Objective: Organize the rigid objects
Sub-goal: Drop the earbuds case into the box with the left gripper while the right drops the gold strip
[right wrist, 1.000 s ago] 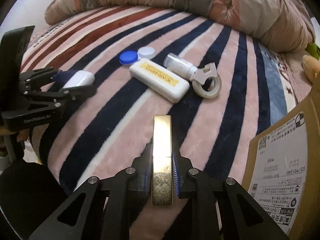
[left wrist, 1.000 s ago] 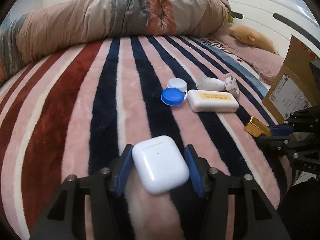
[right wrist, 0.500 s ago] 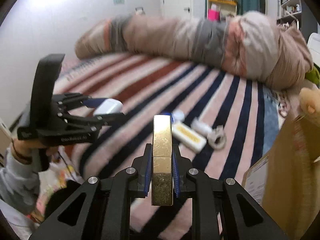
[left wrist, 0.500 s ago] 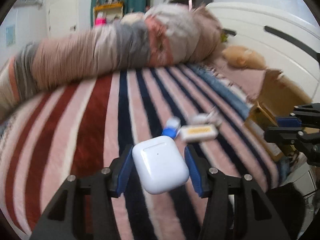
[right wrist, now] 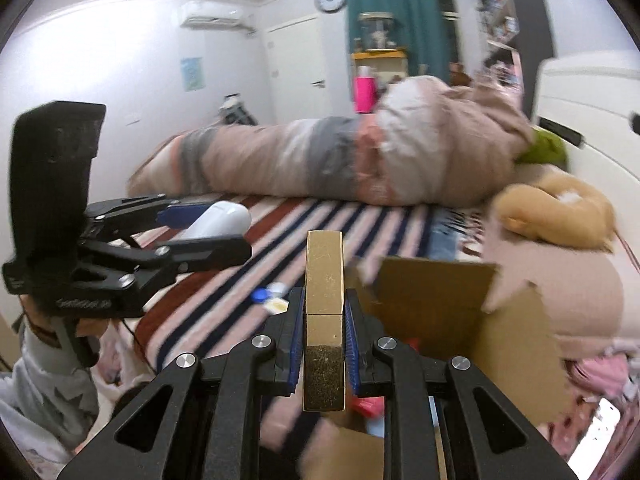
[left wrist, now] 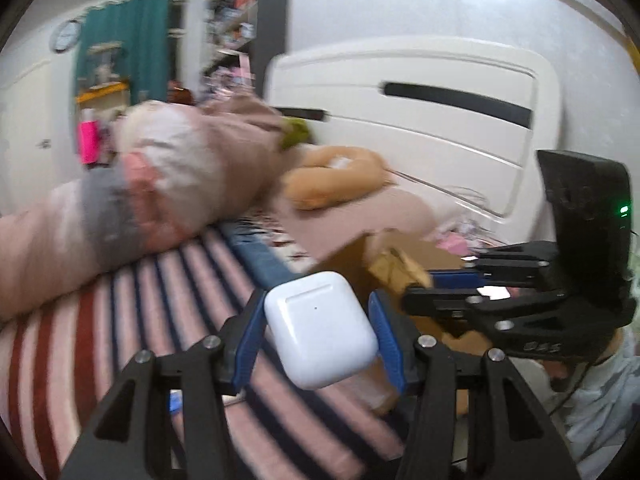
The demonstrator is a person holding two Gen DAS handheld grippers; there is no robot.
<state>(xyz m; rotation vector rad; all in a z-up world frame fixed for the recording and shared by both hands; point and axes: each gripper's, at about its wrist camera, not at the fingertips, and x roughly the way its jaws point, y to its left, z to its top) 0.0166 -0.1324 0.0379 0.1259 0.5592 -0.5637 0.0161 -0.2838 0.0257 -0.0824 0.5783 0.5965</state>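
My left gripper is shut on a white earbud case and holds it raised above the striped blanket. It also shows in the right wrist view at the left. My right gripper is shut on a gold rectangular box, held upright over the open cardboard box. The right gripper shows in the left wrist view, over the same cardboard box. Small items, a blue cap among them, lie far below on the blanket.
A rolled quilt lies across the far side of the bed. A tan plush toy rests by the white headboard. The striped blanket covers the bed. Pink clutter lies at the right.
Both grippers have risen high off the blanket and swung toward the cardboard box, each keeping its object. The remaining items on the blanket now look small and far below.
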